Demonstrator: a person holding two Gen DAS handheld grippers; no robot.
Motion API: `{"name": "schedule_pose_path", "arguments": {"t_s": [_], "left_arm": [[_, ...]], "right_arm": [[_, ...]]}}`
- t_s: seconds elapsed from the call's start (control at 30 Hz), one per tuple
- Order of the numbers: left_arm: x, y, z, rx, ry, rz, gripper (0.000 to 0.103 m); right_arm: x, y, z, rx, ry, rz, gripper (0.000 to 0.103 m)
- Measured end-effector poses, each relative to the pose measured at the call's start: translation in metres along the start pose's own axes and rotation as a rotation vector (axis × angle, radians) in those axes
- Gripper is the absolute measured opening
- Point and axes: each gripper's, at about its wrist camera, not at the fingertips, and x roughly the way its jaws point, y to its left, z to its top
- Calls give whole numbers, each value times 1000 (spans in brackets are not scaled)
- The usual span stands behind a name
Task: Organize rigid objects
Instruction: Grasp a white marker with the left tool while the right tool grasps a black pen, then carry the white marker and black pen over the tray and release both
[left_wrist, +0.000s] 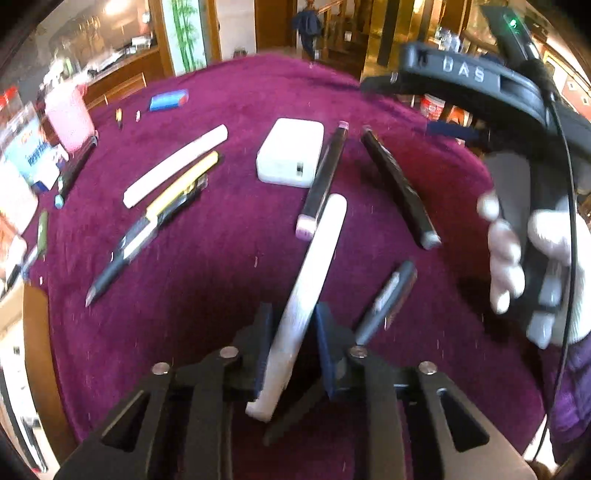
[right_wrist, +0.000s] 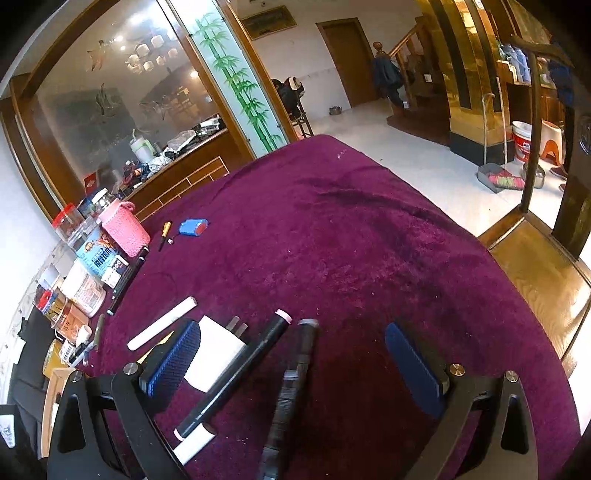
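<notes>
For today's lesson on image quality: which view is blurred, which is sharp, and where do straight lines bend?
Left wrist view: motion-blurred, worst on the gloved hand and pink cup. Right wrist view: sharp; the marker reads crisply. Both: fisheye bows the table edge, corners dark.

A white stick (left_wrist: 310, 280) sits between blue, dotted pads (right_wrist: 173, 356). The surface (right_wrist: 351, 240) wears plum-purple plush. A charger (left_wrist: 290, 151) is white; a marker (left_wrist: 325, 177) black with pink caps.

far cloth (right_wrist: 351, 229) clear — markers (left_wrist: 325, 177) crowd near
</notes>
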Motion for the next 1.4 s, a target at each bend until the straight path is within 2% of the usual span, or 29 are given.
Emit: {"name": "schedule_pose_path", "arguments": {"t_s": [0.07, 0.1, 0.2, 0.3, 0.37, 0.43, 0.5, 0.53, 0.63, 0.7, 0.73, 0.77, 0.8, 0.83, 0.87, 0.9, 1.03, 1.17, 1.27, 1.4], "left_arm": [[3, -3, 4, 2, -22, 15, 29], [4, -2, 5, -11, -26, 12, 25], [-5, 11, 3, -78, -27, -66, 16], [-35, 23, -6, -111, -76, -59, 14], [-60, 34, -17, -159, -117, -80, 14], [-84, 44, -31, -197, -159, -93, 14], [-108, 54, -49, -228, -196, -95, 14], [-116, 60, -56, -241, -207, -96, 14], [-135, 81, -80, -286, -231, -86, 14], [-145, 94, -97, -320, -243, -59, 14], [-148, 102, -105, -341, -249, -50, 14], [-152, 111, -114, -369, -256, -45, 14], [-155, 118, -121, -392, -262, -39, 14], [-158, 127, -129, -422, -268, -30, 14], [-162, 137, -139, -453, -274, -22, 14], [-165, 145, -147, -477, -280, -15, 14], [-177, 173, -175, -547, -297, 25, 14], [-177, 196, -191, -589, -291, 52, 14], [-166, 208, -193, -619, -260, 48, 14], [-147, 220, -182, -634, -186, 89, 14]], "right_arm": [[4, -4, 0, 10, 17, -1, 102], [6, -5, -1, 16, 25, 0, 102], [9, -10, -1, 41, 47, 31, 102], [11, -14, -2, 50, 55, 24, 102], [12, -16, -4, 62, 74, 46, 101], [13, -19, -5, 79, 90, 77, 98], [8, -19, -8, 91, 122, 81, 86], [6, -18, -10, 93, 130, 78, 85], [2, -1, -18, 31, 178, 15, 82], [15, 17, -28, -75, 255, -117, 74], [16, 23, -30, -122, 243, -155, 71], [21, 30, -34, -175, 253, -222, 62], [24, 34, -36, -199, 255, -261, 47], [27, 35, -37, -224, 247, -302, 41], [28, 34, -37, -226, 245, -296, 24], [29, 32, -37, -224, 242, -293, 19], [16, 12, -40, -133, 251, -193, 17], [-9, 11, -42, -45, 253, -16, 18], [-27, 35, -48, -46, 249, 107, 18], [-32, 96, -57, -118, 290, 263, 18]]}}
